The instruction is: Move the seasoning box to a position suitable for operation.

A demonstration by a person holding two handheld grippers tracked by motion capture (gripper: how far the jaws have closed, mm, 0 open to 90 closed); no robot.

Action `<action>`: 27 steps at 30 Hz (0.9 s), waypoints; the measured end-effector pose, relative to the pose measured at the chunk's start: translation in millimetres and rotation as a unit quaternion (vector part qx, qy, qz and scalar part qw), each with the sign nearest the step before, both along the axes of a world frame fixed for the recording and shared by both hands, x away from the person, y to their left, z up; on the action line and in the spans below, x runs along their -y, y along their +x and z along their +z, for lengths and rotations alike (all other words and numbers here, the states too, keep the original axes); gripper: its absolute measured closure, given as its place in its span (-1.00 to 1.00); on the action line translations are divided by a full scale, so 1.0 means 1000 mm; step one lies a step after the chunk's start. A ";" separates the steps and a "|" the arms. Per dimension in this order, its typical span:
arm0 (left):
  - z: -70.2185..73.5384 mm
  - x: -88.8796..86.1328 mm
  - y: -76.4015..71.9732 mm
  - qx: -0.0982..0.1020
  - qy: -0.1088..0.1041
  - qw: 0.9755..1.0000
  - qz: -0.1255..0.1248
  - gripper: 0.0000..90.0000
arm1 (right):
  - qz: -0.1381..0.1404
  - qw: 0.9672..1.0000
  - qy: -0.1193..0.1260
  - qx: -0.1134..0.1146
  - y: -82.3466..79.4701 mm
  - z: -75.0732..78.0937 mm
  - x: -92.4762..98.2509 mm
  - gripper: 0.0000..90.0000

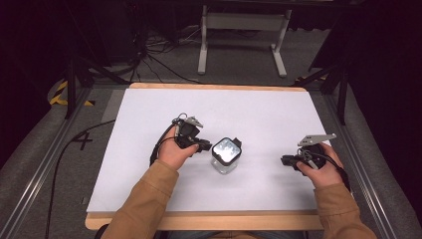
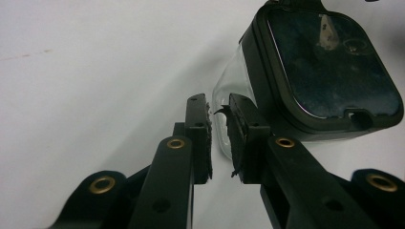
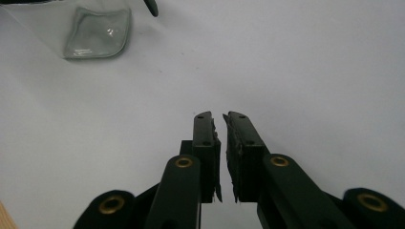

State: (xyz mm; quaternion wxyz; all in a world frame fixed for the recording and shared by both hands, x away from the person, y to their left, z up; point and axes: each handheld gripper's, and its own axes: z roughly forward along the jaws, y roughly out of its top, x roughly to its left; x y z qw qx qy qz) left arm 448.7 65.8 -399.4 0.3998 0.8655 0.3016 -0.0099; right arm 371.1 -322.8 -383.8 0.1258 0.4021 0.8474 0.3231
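A small square glass jar (image 1: 226, 155) with a black-rimmed lid stands upright on the white sheet (image 1: 259, 109), near the middle front. My left gripper (image 1: 205, 146) lies just left of it, its tips close to the jar's side. In the left gripper view the jaws (image 2: 218, 107) stand a narrow gap apart with nothing between them, and the jar (image 2: 329, 71) is just beyond and right of the tips. My right gripper (image 1: 284, 160) rests to the jar's right, well apart from it. Its jaws (image 3: 218, 117) are almost together and empty, with the jar's glass base (image 3: 98, 33) far off at upper left.
The white sheet covers a wooden table whose front edge (image 1: 199, 220) runs along the bottom. Metal rails (image 1: 45, 164) flank both sides. Beyond the table stand a white frame (image 1: 244, 30) and loose cables (image 1: 159, 55) on the floor.
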 end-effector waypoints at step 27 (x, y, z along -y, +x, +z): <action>-0.010 0.010 0.001 -0.042 0.028 0.998 -0.046 0.90 | 0.009 1.000 0.001 -0.008 0.001 -0.005 -0.003 0.85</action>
